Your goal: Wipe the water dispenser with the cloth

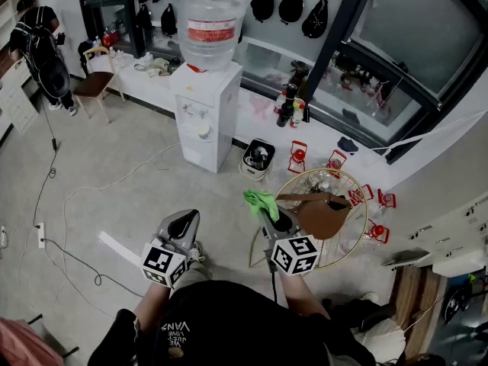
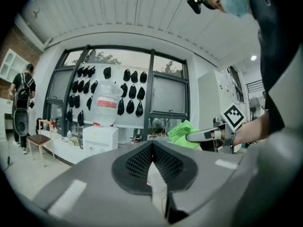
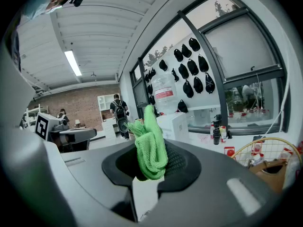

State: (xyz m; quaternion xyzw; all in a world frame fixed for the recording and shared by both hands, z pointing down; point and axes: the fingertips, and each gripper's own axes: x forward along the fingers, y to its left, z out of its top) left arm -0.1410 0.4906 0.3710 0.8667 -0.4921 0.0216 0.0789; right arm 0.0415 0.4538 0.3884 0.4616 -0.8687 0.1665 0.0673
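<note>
Our right gripper [image 3: 151,161] pinches the fluffy green cloth [image 3: 150,145] in its jaws, well apart from the tall white water dispenser [image 1: 204,117]. Our left gripper [image 2: 152,151] has its jaws pressed together, empty.

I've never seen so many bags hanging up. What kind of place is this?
Probably a workshop or lab room: a water dispenser stands by big windows, with rows of black bags hanging above.
</note>
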